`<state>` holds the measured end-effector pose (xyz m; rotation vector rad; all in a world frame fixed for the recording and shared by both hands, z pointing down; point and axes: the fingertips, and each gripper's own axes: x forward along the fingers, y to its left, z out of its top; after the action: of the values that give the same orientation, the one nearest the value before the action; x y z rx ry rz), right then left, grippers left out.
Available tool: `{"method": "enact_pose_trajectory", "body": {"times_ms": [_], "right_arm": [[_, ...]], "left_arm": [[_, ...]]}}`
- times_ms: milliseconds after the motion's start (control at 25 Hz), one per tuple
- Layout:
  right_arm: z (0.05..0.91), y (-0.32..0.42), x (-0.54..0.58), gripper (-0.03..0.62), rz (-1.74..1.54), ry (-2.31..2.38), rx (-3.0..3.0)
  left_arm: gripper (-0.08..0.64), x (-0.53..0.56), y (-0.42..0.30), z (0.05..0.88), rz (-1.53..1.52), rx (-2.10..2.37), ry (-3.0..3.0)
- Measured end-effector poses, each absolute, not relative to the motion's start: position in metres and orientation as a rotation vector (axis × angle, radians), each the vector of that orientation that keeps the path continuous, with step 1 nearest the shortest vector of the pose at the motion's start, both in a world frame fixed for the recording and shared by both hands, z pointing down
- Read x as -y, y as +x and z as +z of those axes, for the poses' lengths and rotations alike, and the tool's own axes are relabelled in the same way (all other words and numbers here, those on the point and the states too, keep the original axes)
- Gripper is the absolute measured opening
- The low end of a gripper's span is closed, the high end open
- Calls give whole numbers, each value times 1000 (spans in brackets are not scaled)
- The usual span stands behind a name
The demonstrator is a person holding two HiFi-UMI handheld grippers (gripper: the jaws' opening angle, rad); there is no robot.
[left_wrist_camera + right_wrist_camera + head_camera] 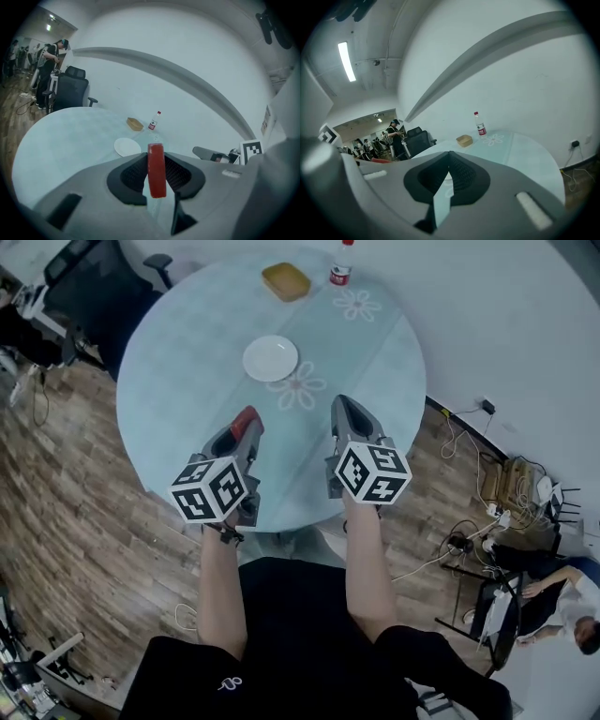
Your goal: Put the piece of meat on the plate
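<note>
Because the left gripper holds the thin red slab of meat between its fingers over the near edge of the round pale-blue counter, a loosened squeeze could drop it short of the white round plate near the counter's middle; released tilted, it may slide off the rim. The right gripper hangs alongside, fingers together, empty.
</note>
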<state>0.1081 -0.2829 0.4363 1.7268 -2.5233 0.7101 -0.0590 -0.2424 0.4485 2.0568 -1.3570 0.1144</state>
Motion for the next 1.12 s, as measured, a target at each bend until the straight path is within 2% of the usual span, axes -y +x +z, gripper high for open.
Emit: {"method": "enact_pose_trajectory", "body": {"times_ms": [160,440,640,800,1120], "right_arm": [[450,118,302,9,758,1784,2491],[469,124,324,9,813,1857,2433],[487,139,329,9,863,1948,2336],[504,154,321,9,888,2017,2228],[527,186,307,9,927,2137,2074]], "left_arm": [[92,260,-44,456,145,1303,2083],[92,286,-91,503,168,1319,1930],[92,327,-95,539,217,1195,1921],[92,374,-76,568,360,1064,1971],[94,455,-31,597,462,896,2043]]}}
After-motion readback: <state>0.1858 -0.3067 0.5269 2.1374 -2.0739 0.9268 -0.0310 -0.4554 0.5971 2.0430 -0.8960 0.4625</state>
